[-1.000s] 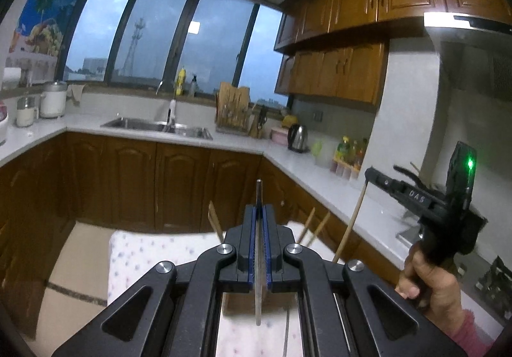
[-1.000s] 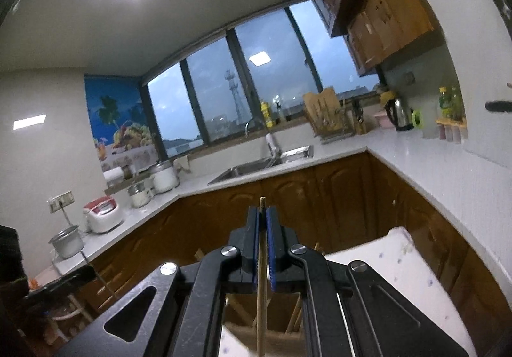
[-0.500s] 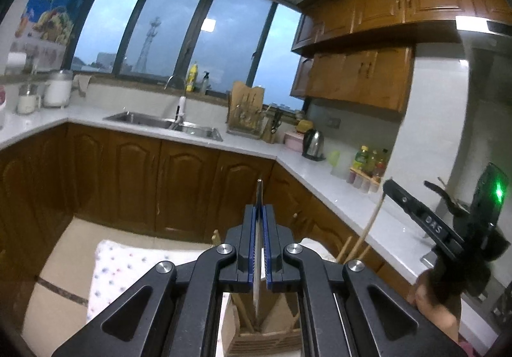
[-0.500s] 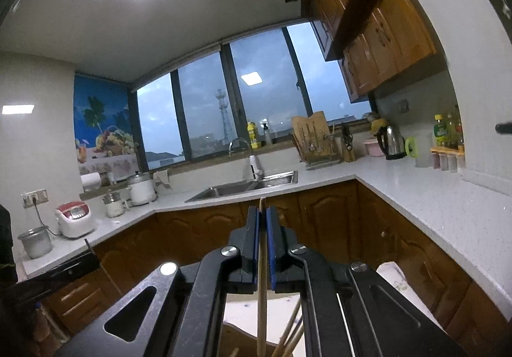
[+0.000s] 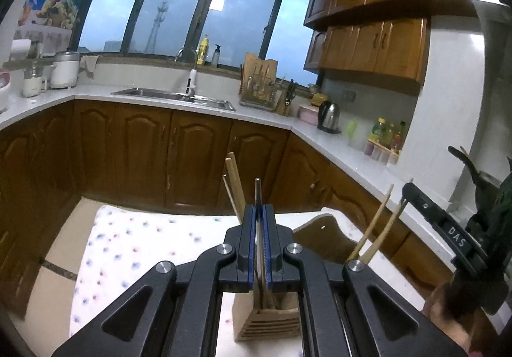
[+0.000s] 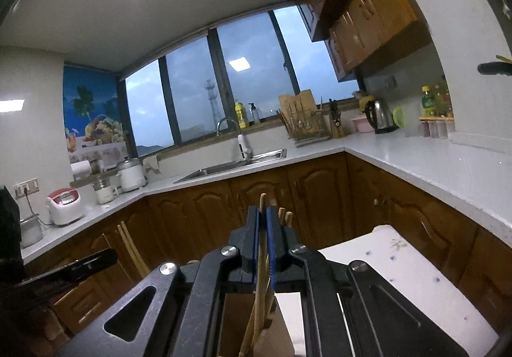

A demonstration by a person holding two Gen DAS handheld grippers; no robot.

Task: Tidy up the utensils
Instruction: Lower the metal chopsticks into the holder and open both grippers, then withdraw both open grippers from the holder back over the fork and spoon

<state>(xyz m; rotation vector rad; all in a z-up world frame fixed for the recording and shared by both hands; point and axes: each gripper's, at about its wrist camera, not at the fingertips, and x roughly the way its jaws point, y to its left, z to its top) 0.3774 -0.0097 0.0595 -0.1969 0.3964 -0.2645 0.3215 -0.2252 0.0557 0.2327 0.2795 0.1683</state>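
Observation:
My left gripper point(image 5: 260, 210) is shut on a thin metal utensil point(image 5: 258, 194) that stands upright, its lower end inside a wooden utensil holder point(image 5: 268, 323) below the jaws. Wooden chopsticks point(image 5: 371, 226) lean out of the holder on the right, and others point(image 5: 233, 184) on the left. My right gripper point(image 6: 262, 222) is shut on a wooden chopstick point(image 6: 261, 203), also over the holder point(image 6: 275, 334). The right gripper also shows in the left wrist view point(image 5: 448, 229).
The holder stands on a table with a white flowered cloth point(image 5: 134, 238). Brown kitchen cabinets point(image 5: 144, 149) and a white counter with a sink point(image 5: 172, 94), a kettle point(image 5: 328, 115) and bottles surround it.
Both grippers have tilted down and come closer over the holder. The utensil ends now reach into it, and more of the holder and its chopsticks shows.

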